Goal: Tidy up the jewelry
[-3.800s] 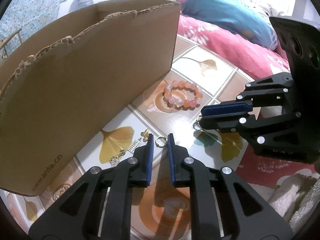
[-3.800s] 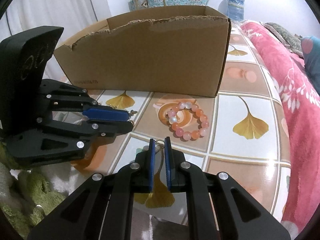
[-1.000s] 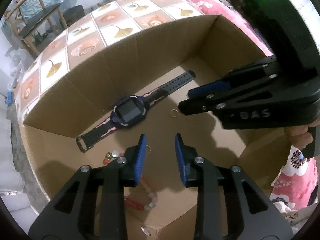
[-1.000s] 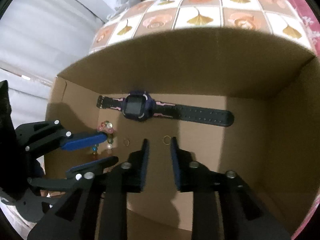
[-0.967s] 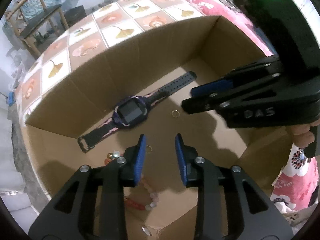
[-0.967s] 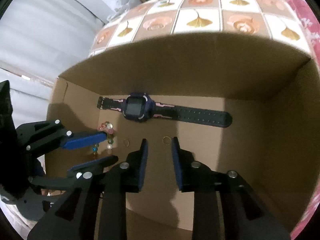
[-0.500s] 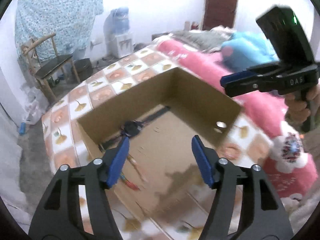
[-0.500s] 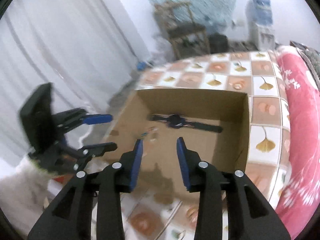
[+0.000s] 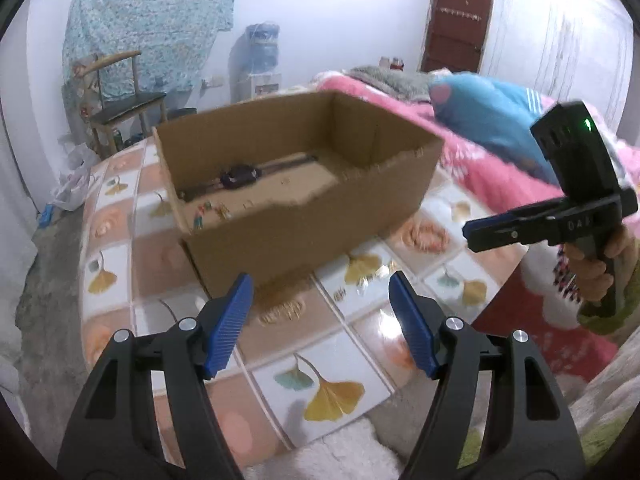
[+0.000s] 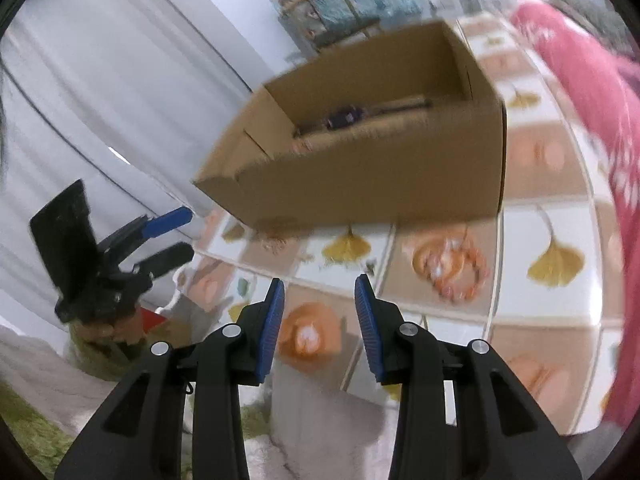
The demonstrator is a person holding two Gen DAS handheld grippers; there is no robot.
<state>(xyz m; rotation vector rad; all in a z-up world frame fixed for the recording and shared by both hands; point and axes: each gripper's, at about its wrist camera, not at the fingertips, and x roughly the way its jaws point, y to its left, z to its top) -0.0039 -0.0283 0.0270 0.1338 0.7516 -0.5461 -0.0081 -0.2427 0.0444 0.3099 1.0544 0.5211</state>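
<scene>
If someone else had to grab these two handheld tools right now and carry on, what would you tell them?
Left tool: jaws opening, nothing between them.
Right tool: open, empty.
Both are over the tiled mat, on the near side of the cardboard box.
Done: a watch, a bead piece and small gold rings are in the box.
Left: the orange bead bracelet and small gold pieces on the mat in front of the box.

Faint letters "DAS" show on the right claw (image 9: pixel 476 234).
</scene>
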